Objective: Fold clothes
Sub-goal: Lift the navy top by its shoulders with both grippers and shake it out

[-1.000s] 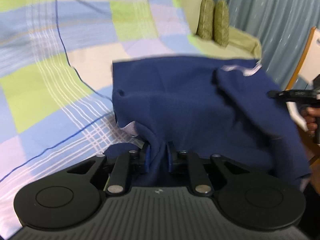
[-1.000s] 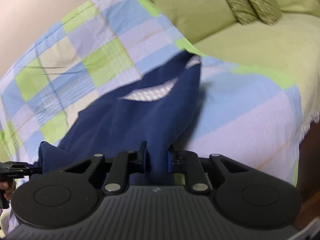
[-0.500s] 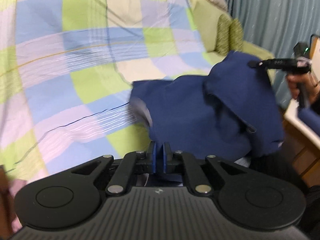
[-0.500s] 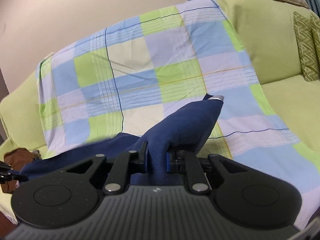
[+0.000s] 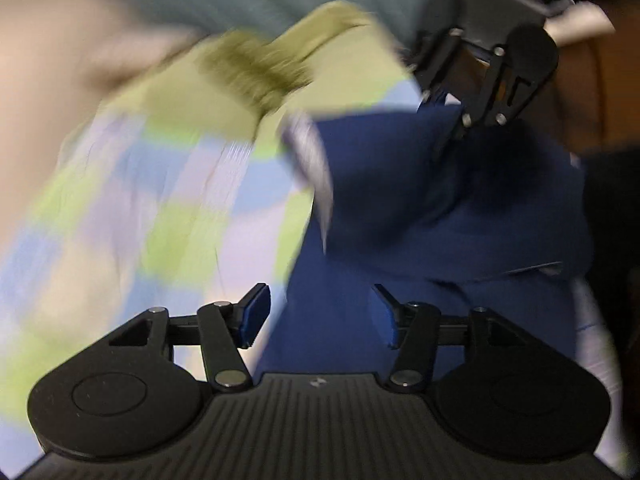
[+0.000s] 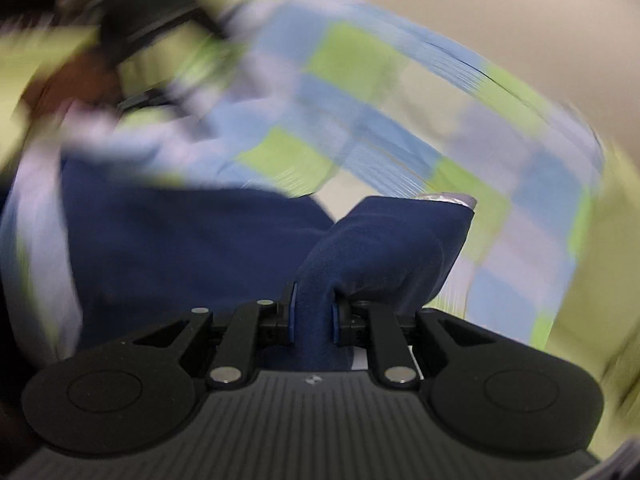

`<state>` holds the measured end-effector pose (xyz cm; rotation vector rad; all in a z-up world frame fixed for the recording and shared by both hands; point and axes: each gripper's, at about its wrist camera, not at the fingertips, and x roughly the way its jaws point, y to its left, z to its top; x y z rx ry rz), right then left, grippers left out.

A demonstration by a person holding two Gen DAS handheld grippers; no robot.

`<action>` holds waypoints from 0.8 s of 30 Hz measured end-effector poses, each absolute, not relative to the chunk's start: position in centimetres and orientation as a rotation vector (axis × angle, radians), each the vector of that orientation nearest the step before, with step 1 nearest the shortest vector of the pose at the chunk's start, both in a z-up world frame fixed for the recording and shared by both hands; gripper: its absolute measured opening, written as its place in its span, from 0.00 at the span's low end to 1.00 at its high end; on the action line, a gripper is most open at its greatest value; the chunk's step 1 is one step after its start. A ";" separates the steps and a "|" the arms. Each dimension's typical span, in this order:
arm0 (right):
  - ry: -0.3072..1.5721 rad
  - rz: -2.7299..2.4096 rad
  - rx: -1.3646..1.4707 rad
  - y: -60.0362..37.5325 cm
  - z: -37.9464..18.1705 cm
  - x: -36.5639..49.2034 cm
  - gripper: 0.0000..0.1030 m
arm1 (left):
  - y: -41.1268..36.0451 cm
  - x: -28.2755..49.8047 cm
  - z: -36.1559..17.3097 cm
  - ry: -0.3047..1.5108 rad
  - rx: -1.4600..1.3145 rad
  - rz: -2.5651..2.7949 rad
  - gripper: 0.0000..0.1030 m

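Left tongs (image 5: 318,316): jaws have just been opening and now stand wide. Navy garment (image 5: 420,200) lies in the gap between the blue pads (image 5: 254,316), but neither pad presses on it. You have let go on that side.

Right tongs (image 6: 312,318): nearly closed, clamped on a thick bunched fold of the same navy garment (image 6: 180,240). In the left wrist view you see the right tongs (image 5: 452,120) up and to the right, with the cloth hanging from them.

Key relation: the garment runs from the left tongs' gap up and right to the right tongs' pinch, so its long axis lies on that diagonal. The right hand is the only one carrying it. The rest of the cloth drapes down onto the checked blanket (image 5: 168,200) over the green sofa (image 5: 348,64). A pale hem edge (image 5: 312,160) shows on the lifted flap's left side.

My read: the fold in hand is the right side being brought over, and the left hand is free to regrip a lower corner.

Around it: an olive cushion (image 5: 256,68) sits behind on the sofa, apart from the garment. Nothing blocks the path. Both views are heavily blurred, so edge positions are rough.
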<state>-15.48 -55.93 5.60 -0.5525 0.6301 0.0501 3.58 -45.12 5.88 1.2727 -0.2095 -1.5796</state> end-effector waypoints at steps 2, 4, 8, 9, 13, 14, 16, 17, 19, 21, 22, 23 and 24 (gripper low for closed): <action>0.660 0.105 -0.638 -55.1 5.4 -14.9 0.13 | -46.1 1.8 5.5 -0.385 1.372 -1.631 0.64; 0.673 0.150 -0.709 -54.3 5.4 -14.1 0.13 | -46.3 0.8 4.8 -0.465 1.458 -1.674 0.70; 0.699 0.220 -0.894 -52.5 5.0 -13.1 0.12 | -46.5 -0.4 2.7 -0.550 1.609 -1.722 0.70; 0.708 0.243 -0.961 -51.9 4.8 -12.9 0.12 | -46.5 -0.6 2.3 -0.568 1.637 -1.726 0.70; 0.687 0.294 -1.128 -49.3 4.3 -13.3 0.12 | -46.3 -1.1 0.3 -0.544 1.747 -1.777 0.54; 0.676 0.287 -1.137 -49.0 4.4 -13.4 0.12 | -47.1 -1.1 -0.2 -0.485 1.786 -1.770 0.38; 0.668 0.247 -1.101 -49.1 4.8 -13.5 0.12 | -47.6 -0.7 -0.8 -0.454 1.777 -1.721 0.16; 0.660 0.205 -1.056 -49.5 4.9 -13.6 0.12 | -47.6 -0.7 -0.7 -0.459 1.746 -1.708 0.16; 0.641 0.141 -0.953 -50.5 5.3 -14.0 0.25 | -47.8 -0.6 -0.3 -0.452 1.683 -1.682 0.15; 0.612 0.037 -0.650 -52.5 6.1 -15.5 0.49 | -47.9 0.0 -0.1 -0.440 1.649 -1.644 0.16; 0.605 -0.015 -0.508 -53.5 6.1 -16.6 0.67 | -47.9 0.4 0.0 -0.430 1.635 -1.627 0.16; 0.603 -0.059 -0.405 -54.3 5.8 -17.7 0.72 | -47.9 0.7 0.1 -0.420 1.622 -1.610 0.16; 0.599 -0.104 -0.303 -55.1 5.5 -18.8 0.74 | -48.0 1.0 0.2 -0.407 1.606 -1.600 0.16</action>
